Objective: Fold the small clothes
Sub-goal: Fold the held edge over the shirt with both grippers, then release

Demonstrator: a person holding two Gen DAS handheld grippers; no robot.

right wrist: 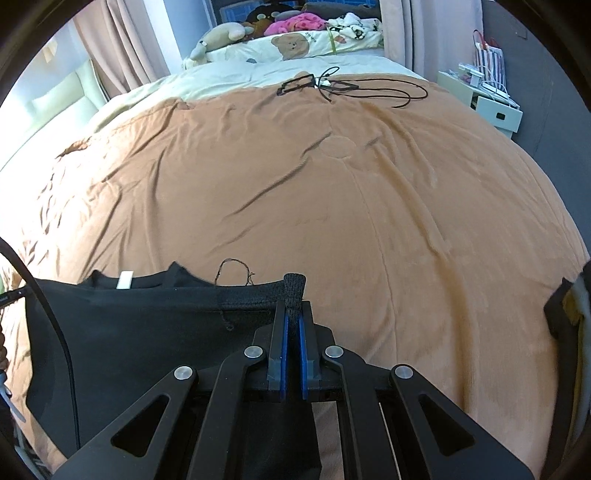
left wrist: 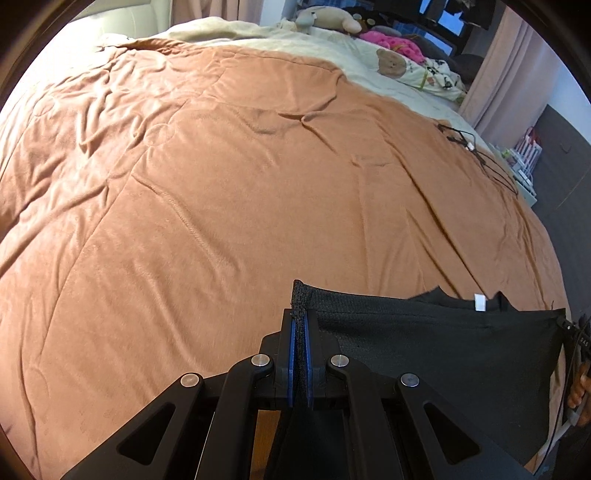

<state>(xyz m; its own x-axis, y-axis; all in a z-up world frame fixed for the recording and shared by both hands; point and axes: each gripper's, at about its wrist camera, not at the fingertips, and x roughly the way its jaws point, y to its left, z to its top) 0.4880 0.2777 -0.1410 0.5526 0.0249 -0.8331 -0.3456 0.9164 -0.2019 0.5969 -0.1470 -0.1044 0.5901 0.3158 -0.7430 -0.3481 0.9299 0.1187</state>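
Observation:
A small black garment (left wrist: 443,350) with a mesh waistband and a white label (left wrist: 479,302) hangs stretched between my two grippers above the bed. My left gripper (left wrist: 300,314) is shut on its left waistband corner. My right gripper (right wrist: 293,306) is shut on its right waistband corner; the garment (right wrist: 147,332) spreads to the left in the right wrist view, with the label (right wrist: 125,280) on its upper edge. The lower part of the garment is hidden behind the gripper bodies.
An orange-brown blanket (left wrist: 221,203) covers the bed (right wrist: 332,203). Black cords (right wrist: 332,86) lie at its far end, also in the left wrist view (left wrist: 476,151). Plush toys and pillows (right wrist: 295,33) sit at the head. A white nightstand (right wrist: 487,99) stands at the right.

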